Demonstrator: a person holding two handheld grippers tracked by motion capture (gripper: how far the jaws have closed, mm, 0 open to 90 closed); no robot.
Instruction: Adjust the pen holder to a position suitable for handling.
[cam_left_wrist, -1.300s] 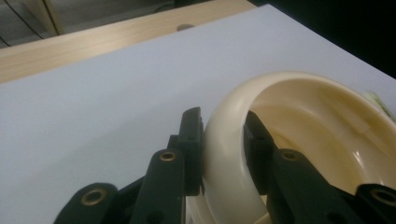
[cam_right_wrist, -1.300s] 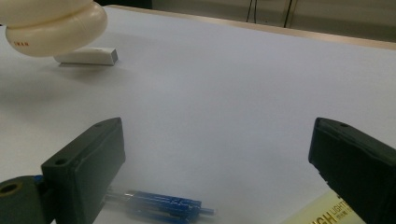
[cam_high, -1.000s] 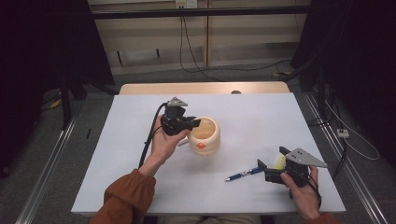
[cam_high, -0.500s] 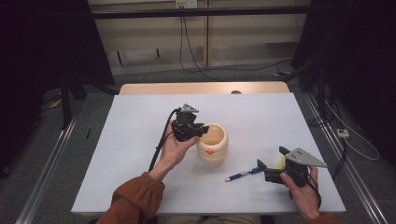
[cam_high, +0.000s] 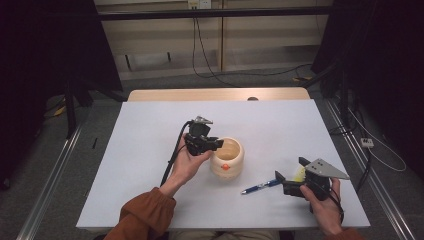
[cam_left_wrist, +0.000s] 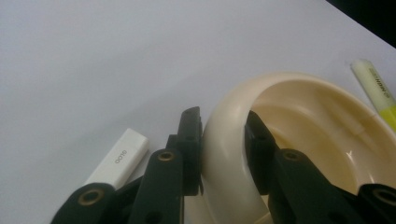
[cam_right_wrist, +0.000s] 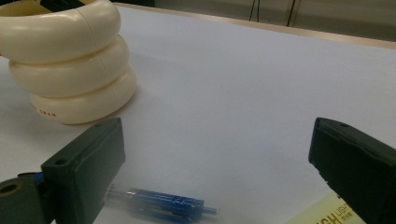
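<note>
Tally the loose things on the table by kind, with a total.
Cream ringed holder: 1
Blue pen: 1
Yellow highlighter: 1
White stick: 1
Total: 4

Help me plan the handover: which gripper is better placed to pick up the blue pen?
Right. The right gripper is open with the pen lying just ahead between its jaws, while the left gripper is shut on the cup rim.

The left gripper (cam_high: 216, 145) clamps the rim of the cream ribbed ceramic pot (cam_high: 227, 158); a blue pen (cam_high: 261, 187) lies just right of the pot.
</note>
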